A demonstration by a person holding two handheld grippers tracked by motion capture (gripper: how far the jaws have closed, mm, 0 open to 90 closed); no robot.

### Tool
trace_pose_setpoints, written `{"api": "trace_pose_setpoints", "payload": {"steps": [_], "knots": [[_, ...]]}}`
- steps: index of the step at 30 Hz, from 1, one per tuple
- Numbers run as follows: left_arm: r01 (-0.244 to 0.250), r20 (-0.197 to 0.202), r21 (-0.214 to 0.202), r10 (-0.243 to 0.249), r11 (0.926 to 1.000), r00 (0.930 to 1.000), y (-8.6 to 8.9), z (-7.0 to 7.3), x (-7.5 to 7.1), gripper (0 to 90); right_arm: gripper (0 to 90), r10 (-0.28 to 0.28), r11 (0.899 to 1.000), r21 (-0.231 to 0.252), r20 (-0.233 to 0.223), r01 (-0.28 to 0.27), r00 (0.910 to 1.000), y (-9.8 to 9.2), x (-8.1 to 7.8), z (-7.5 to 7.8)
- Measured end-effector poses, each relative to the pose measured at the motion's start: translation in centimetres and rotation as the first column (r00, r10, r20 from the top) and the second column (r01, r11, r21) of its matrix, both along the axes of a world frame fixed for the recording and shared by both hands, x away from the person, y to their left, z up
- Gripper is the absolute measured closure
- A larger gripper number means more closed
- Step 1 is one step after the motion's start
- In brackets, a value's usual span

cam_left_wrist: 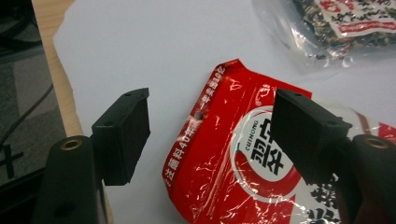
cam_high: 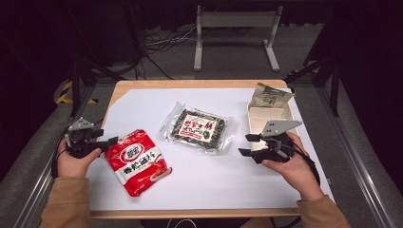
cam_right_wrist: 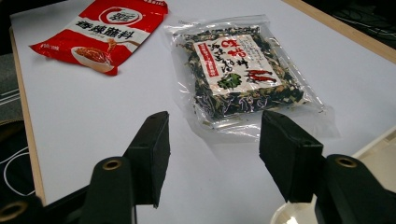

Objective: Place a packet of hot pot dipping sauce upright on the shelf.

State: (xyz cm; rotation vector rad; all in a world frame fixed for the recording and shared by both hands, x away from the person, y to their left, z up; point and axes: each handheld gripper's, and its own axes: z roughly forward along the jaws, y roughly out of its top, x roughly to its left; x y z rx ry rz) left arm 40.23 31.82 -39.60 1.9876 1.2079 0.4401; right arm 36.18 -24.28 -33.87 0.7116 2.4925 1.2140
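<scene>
at left claw [cam_high: 110, 139]: red packet [cam_high: 137, 161] flat on surface [cam_high: 199, 175], just beside tips; jaws apart, gripping nothing.

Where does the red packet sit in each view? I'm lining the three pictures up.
High view: red packet lower left, beside the left gripper.
Left gripper view: lower middle to right, its corner between the open jaws.
Right gripper view: top left, far off.
Shared landmark: the clear packet of dark flakes, next to the red one in all three.
</scene>
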Motion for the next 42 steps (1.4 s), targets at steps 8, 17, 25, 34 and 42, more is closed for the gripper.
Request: {"api": "trace_pose_setpoints", "payload": {"steps": [8,17,25,34,42], "knots": [[-0.024,-0.053,0.021,0.025,0.9995,0.9983,0.4,-1.8,0.9,29.4,42.5,0.007,1.0,-0.005,0.004,-0.007,1.0,0.1,0.0,-0.3],[-0.021,-0.161,0.01,0.022,0.9997,0.9868,0.7,-3.4,1.6,27.4,42.5,0.014,1.0,0.008,0.01,-0.014,0.9999,0.0,0.0,-0.2],[0.014,-0.227,0.014,-0.01,0.9998,0.9739,0.6,-4.0,2.0,26.6,41.7,0.013,1.0,0.008,0.006,-0.013,0.9999,0.0,0.2,-0.5],[0.06,-0.242,0.012,-0.055,0.9981,0.9687,0.5,-4.2,2.0,30.6,41.6,0.008,1.0,0.006,0.008,-0.008,0.9999,0.0,0.2,-0.7],[0.101,-0.223,0.003,-0.098,0.9949,0.9699,0.5,-3.6,1.5,39.2,42.4,0.013,1.0,0.015,0.007,-0.013,0.9999,0.1,0.3,-0.8]]}}
